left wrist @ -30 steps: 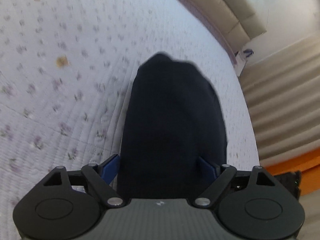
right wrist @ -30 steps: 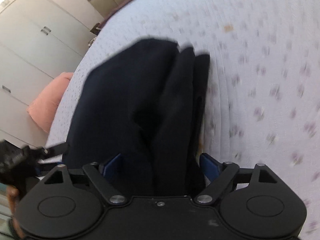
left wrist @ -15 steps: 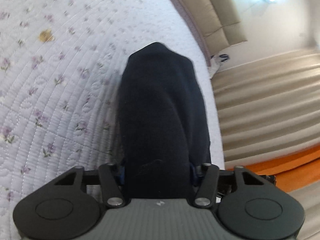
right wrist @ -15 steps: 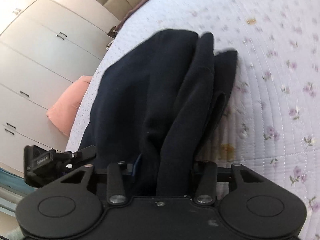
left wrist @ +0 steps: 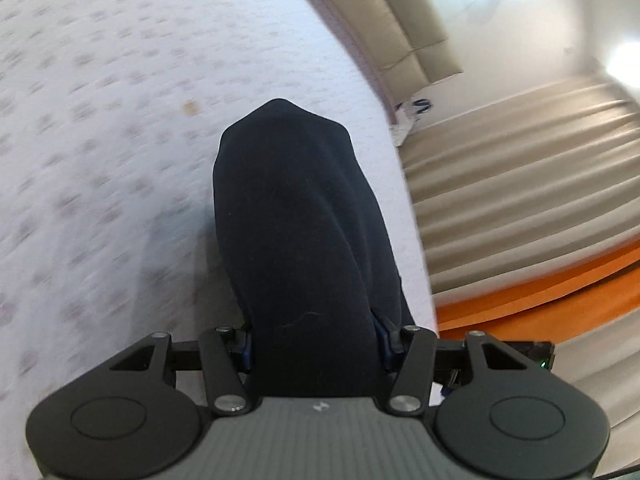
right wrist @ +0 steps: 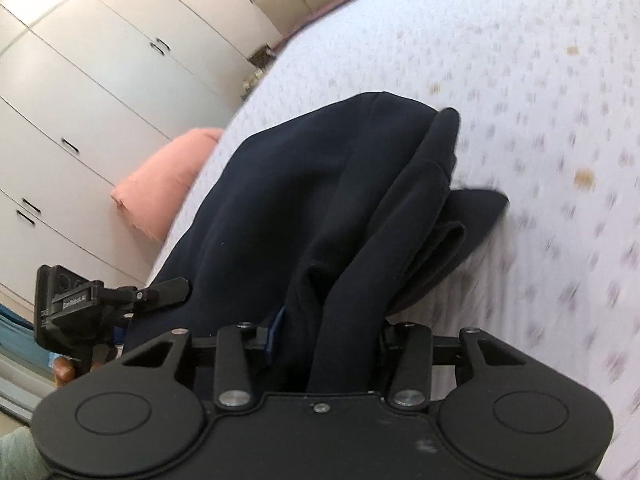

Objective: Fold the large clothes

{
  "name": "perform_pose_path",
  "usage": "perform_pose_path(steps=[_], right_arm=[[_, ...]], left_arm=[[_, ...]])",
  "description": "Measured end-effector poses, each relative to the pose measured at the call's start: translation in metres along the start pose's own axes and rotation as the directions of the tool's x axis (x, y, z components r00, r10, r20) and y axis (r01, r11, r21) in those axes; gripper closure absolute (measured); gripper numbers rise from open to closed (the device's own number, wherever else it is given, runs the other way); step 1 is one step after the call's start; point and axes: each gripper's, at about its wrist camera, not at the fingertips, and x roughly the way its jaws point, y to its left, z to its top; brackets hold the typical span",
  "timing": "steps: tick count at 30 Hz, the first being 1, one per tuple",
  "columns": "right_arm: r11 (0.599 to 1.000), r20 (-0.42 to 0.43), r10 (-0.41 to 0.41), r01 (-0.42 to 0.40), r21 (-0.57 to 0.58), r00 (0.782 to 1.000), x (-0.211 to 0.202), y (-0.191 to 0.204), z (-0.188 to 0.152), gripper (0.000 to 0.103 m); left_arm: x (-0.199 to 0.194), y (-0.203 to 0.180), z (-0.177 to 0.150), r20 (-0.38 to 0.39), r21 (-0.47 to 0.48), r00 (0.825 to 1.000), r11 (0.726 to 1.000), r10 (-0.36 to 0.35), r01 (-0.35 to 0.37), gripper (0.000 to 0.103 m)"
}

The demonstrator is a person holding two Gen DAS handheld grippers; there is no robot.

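A dark navy garment (left wrist: 296, 220) hangs from my left gripper (left wrist: 314, 346), which is shut on its near edge; the cloth hides the fingertips. In the right wrist view the same garment (right wrist: 320, 200) is bunched in thick folds and my right gripper (right wrist: 326, 344) is shut on it. Both hold it lifted above the white floral quilt (left wrist: 100, 120), which also shows in the right wrist view (right wrist: 540, 100). The left gripper's body (right wrist: 80, 304) shows at the left of the right wrist view.
A beige padded headboard (left wrist: 404, 20) lies beyond the bed. Beige curtains (left wrist: 520, 160) and an orange strip (left wrist: 540, 288) are on the right. White wardrobe doors (right wrist: 80, 100) and a pink pillow (right wrist: 168, 176) stand left of the bed.
Both grippers closed on the garment during the last second and have lifted it off the quilt. The views are blurred with motion.
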Motion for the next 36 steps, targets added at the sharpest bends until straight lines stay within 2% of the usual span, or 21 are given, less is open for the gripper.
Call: perform_pose_path(steps=[3, 4, 5, 8, 12, 14, 16, 18, 19, 20, 21, 23, 24, 25, 27, 29, 31, 32, 34, 36], right_arm=[[0.998, -0.030, -0.070, 0.069, -0.005, 0.997, 0.027, 0.000, -0.020, 0.050], [0.996, -0.033, -0.084, 0.084, 0.009, 0.996, 0.029, -0.007, -0.023, 0.046], [0.995, -0.030, -0.090, 0.091, 0.044, 0.995, 0.030, -0.012, -0.027, 0.037], [0.984, -0.012, -0.111, 0.111, 0.143, 0.994, 0.019, -0.015, -0.028, 0.029], [0.966, 0.013, -0.235, 0.232, 0.111, 0.972, -0.017, 0.008, -0.021, 0.026], [0.957, 0.045, -0.290, 0.289, 0.031, 0.956, -0.030, 0.037, -0.023, 0.026], [0.938, 0.099, -0.329, 0.337, -0.080, 0.939, -0.030, 0.071, -0.028, 0.026], [0.899, 0.142, -0.370, 0.392, -0.194, 0.918, -0.020, 0.098, -0.038, 0.039], [0.880, 0.143, -0.386, 0.410, -0.239, 0.911, -0.008, 0.107, -0.040, 0.071], [0.856, 0.133, -0.413, 0.434, -0.281, 0.901, 0.003, 0.113, -0.046, 0.103], [0.828, 0.127, -0.454, 0.470, -0.307, 0.882, 0.015, 0.114, -0.051, 0.103], [0.777, 0.135, -0.533, 0.546, -0.313, 0.835, 0.032, 0.106, -0.063, 0.103], [0.764, 0.137, -0.555, 0.568, -0.306, 0.821, 0.036, 0.100, -0.068, 0.103], [0.765, 0.127, -0.562, 0.572, -0.297, 0.817, 0.036, 0.092, -0.072, 0.103], [0.790, 0.119, -0.554, 0.565, -0.240, 0.824, 0.029, 0.081, -0.075, 0.103], [0.819, 0.132, -0.521, 0.537, -0.200, 0.844, 0.012, 0.084, -0.077, 0.103], [0.834, 0.153, -0.499, 0.521, -0.183, 0.853, -0.009, 0.091, -0.085, 0.103], [0.847, 0.152, -0.480, 0.502, -0.175, 0.864, -0.017, 0.094, -0.091, 0.099], [0.863, 0.103, -0.465, 0.476, -0.170, 0.879, -0.021, 0.090, -0.106, 0.098], [0.850, 0.014, -0.504, 0.499, -0.167, 0.863, -0.006, 0.076, -0.121, 0.099]], left_arm=[[-0.004, 0.029, -0.017, -0.014, -0.021, 0.999, 0.998, 0.052, -0.052, 0.045], [-0.001, 0.040, -0.021, -0.018, -0.025, 0.998, 0.998, 0.060, -0.061, 0.043], [0.000, 0.052, -0.024, -0.023, -0.040, 0.998, 0.997, 0.059, -0.060, 0.040], [-0.009, 0.070, -0.022, -0.011, -0.118, 1.000, 0.993, 0.015, -0.016, 0.040], [-0.047, 0.047, -0.008, 0.025, 0.001, 0.993, 0.993, 0.114, -0.114, 0.044], [-0.068, 0.024, -0.002, 0.060, 0.099, 0.984, 0.980, 0.167, -0.173, 0.044], [-0.079, -0.001, 0.001, 0.078, 0.186, 0.980, 0.964, 0.181, -0.193, 0.045], [-0.080, -0.023, -0.004, 0.076, 0.255, 0.987, 0.954, 0.143, -0.158, 0.053], [-0.074, -0.030, -0.008, 0.055, 0.274, 0.992, 0.953, 0.116, -0.127, 0.056], [-0.069, -0.033, -0.014, 0.027, 0.285, 0.995, 0.953, 0.093, -0.097, 0.066], [-0.064, -0.035, -0.024, -0.005, 0.298, 0.997, 0.952, 0.081, -0.075, 0.076], [-0.050, -0.036, -0.045, -0.054, 0.333, 0.992, 0.938, 0.116, -0.092, 0.083], [-0.045, -0.032, -0.056, -0.071, 0.342, 0.986, 0.932, 0.149, -0.116, 0.085], [-0.041, -0.028, -0.066, -0.087, 0.340, 0.981, 0.931, 0.172, -0.132, 0.087], [-0.043, -0.016, -0.082, -0.086, 0.316, 0.977, 0.935, 0.194, -0.158, 0.096], [-0.054, -0.008, -0.090, -0.076, 0.234, 0.983, 0.961, 0.167, -0.146, 0.096], [-0.062, -0.011, -0.094, -0.047, 0.207, 0.984, 0.966, 0.170, -0.157, 0.096], [-0.066, -0.013, -0.095, -0.036, 0.205, 0.982, 0.963, 0.185, -0.174, 0.095], [-0.070, -0.016, -0.100, -0.020, 0.201, 0.976, 0.957, 0.215, -0.207, 0.096], [-0.062, -0.018, -0.104, -0.001, 0.186, 0.965, 0.948, 0.263, -0.258, 0.098]])
